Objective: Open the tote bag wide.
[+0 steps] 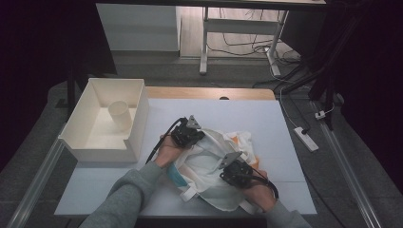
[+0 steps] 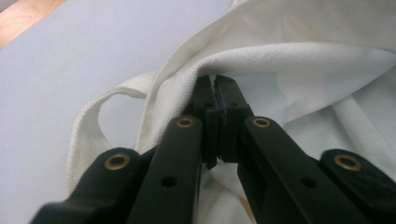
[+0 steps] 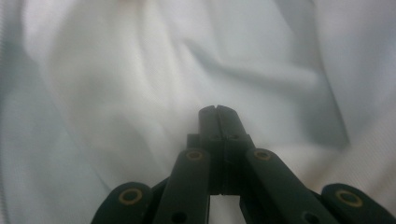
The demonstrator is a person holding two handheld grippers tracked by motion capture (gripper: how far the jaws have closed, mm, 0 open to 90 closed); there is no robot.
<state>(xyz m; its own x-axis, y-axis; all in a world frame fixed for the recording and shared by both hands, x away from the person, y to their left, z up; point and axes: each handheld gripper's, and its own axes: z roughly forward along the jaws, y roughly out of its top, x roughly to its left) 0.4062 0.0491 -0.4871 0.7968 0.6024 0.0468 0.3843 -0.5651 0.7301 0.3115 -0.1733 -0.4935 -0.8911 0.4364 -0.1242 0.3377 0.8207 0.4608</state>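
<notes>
Dim room with dark edges; the right gripper view is softly blurred.

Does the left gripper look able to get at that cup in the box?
Probably yes. The left gripper is shut at the cloth bag's edge, and the cup stands upright in the open-topped box beside it, uncovered.

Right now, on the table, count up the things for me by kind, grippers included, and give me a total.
Black two-jaw grippers: 2, left gripper and right gripper
White cloth tote bag: 1
Cream open-topped box: 1
Cream cup standing in the box: 1
Total: 5
</notes>
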